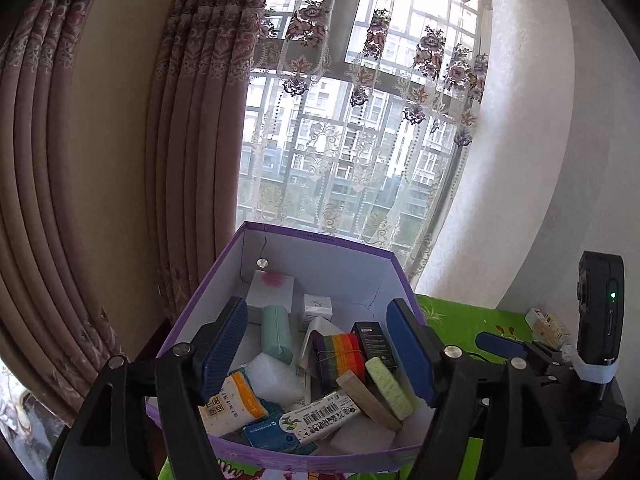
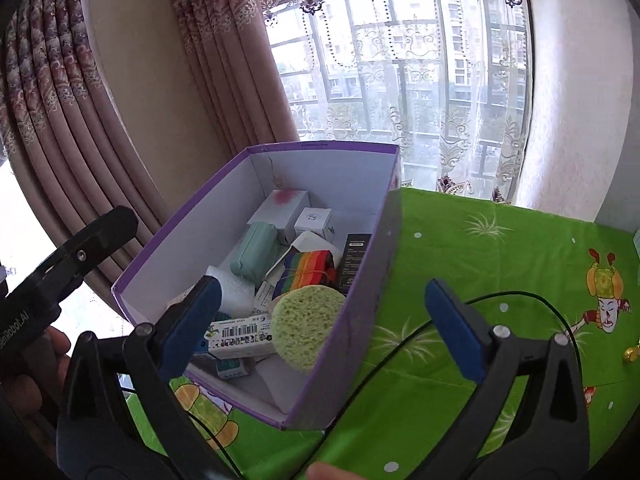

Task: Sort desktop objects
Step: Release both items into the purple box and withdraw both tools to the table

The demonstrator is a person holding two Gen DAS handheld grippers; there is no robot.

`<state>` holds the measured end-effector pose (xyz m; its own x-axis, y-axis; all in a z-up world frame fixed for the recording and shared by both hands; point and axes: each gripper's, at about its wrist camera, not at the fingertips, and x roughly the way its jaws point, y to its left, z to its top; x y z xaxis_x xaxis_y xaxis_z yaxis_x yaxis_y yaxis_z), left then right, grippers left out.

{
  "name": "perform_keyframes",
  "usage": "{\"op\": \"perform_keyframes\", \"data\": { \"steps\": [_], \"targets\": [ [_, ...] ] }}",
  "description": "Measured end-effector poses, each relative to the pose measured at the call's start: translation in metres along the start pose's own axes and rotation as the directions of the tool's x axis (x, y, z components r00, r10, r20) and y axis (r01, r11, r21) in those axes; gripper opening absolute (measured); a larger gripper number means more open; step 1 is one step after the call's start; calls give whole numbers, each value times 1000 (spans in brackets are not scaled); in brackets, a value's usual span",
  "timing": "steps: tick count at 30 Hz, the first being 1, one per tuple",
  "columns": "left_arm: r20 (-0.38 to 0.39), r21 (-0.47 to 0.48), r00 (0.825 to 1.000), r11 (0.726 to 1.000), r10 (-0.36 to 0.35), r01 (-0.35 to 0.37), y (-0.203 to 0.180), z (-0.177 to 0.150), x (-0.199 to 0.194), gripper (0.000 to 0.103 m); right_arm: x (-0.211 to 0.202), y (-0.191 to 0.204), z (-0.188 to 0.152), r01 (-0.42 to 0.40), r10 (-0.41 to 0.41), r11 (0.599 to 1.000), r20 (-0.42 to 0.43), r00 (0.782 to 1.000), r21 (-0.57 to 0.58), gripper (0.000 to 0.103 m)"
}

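Green tablecloth (image 2: 480, 240) bears purple box (image 2: 384, 272), long axis toward window (image 2: 400, 60).

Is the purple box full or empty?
Partly full. The open purple box holds a green sponge, a rainbow bundle and small cartons.

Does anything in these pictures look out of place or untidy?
Inside the purple box the items lie jumbled. The round green sponge leans tilted against the wall over a barcoded packet. A black cable trails across the green tablecloth. Nothing looks spilled or damaged.
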<state>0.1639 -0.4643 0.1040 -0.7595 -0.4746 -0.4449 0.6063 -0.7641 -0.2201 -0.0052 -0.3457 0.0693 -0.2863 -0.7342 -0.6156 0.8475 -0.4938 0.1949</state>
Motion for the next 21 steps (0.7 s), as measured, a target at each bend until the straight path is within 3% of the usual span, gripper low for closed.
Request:
{"op": "perform_keyframes", "data": {
  "steps": [5,11,16,21],
  "targets": [
    [12,64,996,994,-89,88,-34,-7,-1,82,-29,-35,-14,93,-100,991,63,993,99,102],
    [-46,135,964,955,-260,264,-88,-22,8,82,-68,-91,-46,261,-285,943,94,954,208,102],
    [-98,196,925,904,-368,381,-138,-37,15,82,-107,-151,-79,408,-453,855,77,888,319,102],
    [-176,255,880,843,-442,474,-188,-56,30,81,-149,-215,-118,505,-590,710,23,807,490,102]
  ]
}}
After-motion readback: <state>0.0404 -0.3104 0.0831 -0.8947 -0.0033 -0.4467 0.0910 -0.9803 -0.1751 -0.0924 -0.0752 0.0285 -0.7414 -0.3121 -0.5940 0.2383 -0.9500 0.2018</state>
